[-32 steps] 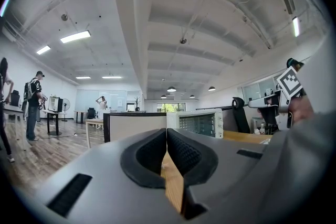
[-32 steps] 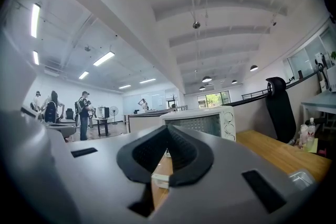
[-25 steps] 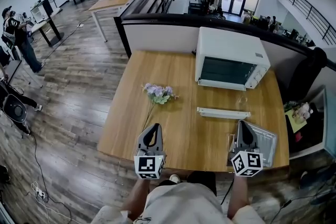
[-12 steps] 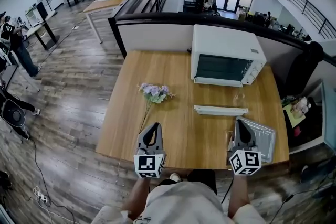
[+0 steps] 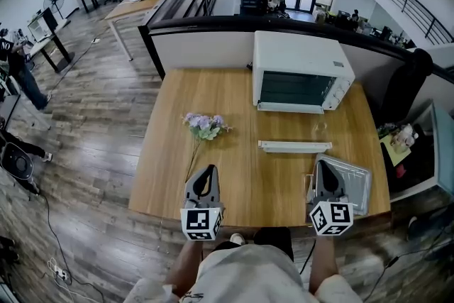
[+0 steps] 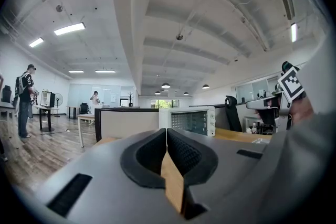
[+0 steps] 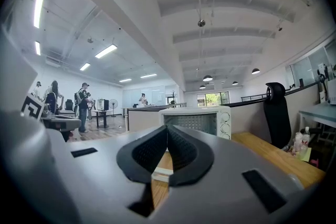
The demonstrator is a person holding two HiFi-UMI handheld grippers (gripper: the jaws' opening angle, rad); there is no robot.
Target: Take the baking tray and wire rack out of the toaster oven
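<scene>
Grey left gripper [image 5: 206,169] and right gripper [image 5: 324,164] point level toward 12 o'clock, jaws closed, empty; poses unchanged from earlier.

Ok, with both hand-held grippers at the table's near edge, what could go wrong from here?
1. The silver metal tray lies at the front right corner of the wooden table, right beside the shut right hand-held gripper; a careless swing could knock it off the edge.
2. The long white strip lies in front of the white toaster oven, so a reach towards the oven door could catch it.
</scene>
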